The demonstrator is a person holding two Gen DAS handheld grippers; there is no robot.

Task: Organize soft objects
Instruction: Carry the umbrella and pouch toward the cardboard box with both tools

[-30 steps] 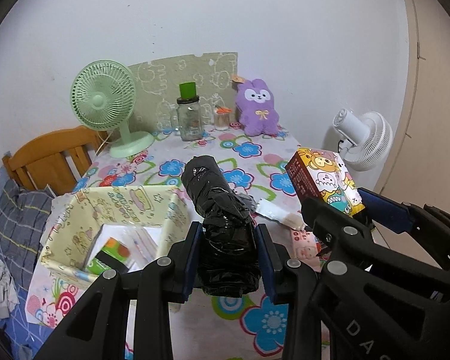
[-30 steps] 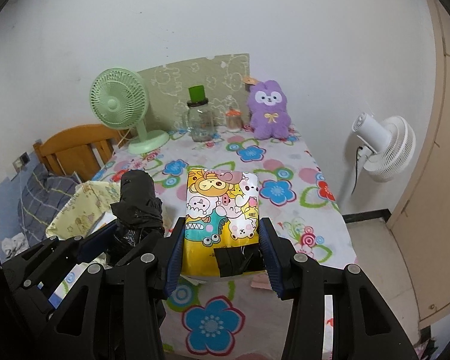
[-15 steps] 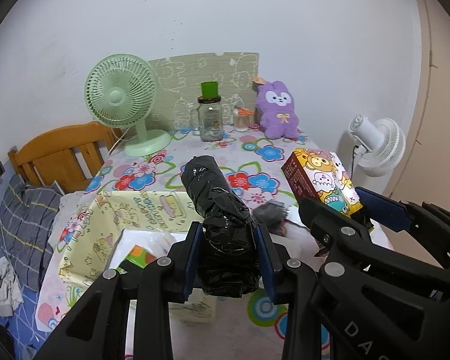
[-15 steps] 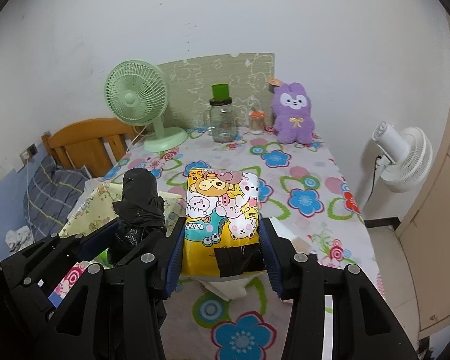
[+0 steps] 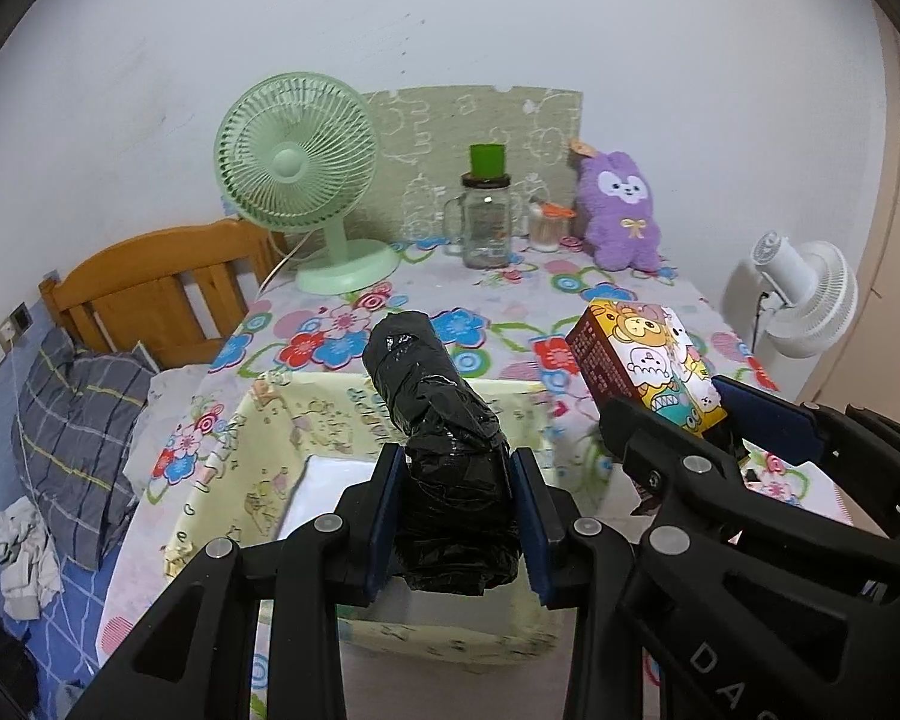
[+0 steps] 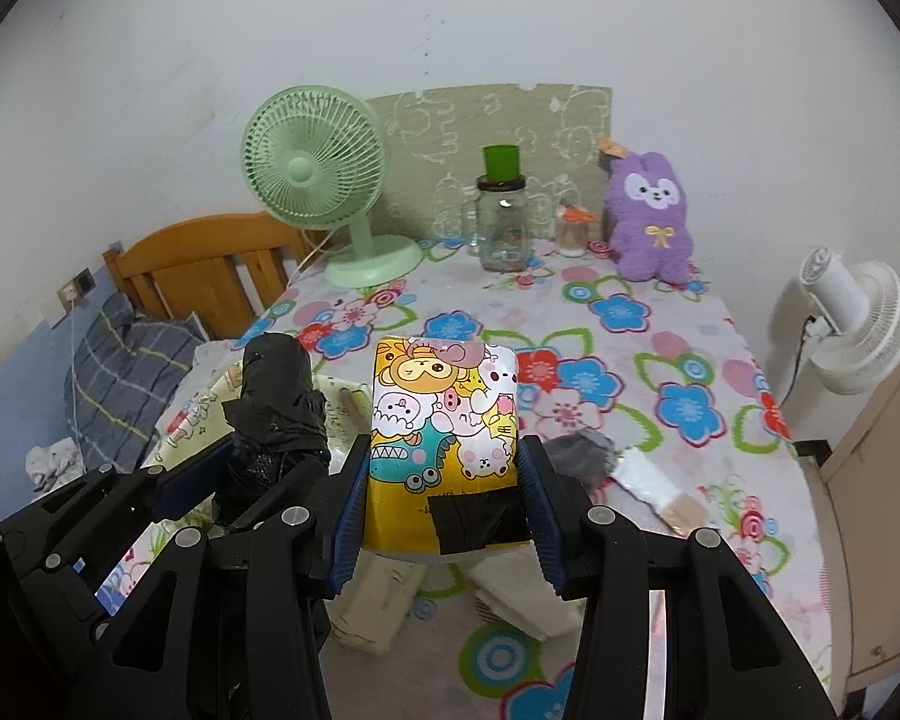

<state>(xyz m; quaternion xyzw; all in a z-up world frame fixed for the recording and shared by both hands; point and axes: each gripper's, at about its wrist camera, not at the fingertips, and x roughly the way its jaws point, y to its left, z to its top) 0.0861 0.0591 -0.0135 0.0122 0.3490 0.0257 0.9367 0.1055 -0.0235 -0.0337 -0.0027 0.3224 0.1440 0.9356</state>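
White plaster wall, lightly scuffed. Wooden headboard at left, plaid pillow beside it. Flower-print tablecloth covers the table. White floor fan stands right, near a beige door.

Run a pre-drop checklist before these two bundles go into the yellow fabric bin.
1. Left gripper shut on the black bundle: ok.
2. Right gripper shut on the cartoon-print pack: ok.
3. Black bundle over the yellow fabric bin: ok, it hangs above the opening.
4. Cartoon-print pack over the bin: not ok, it sits to the bin's right, over the floral tablecloth.
5. Room left in the bin: cannot tell, a white item shows inside and the gripper hides the rest.
6. The two grippers apart: ok, close but not touching.
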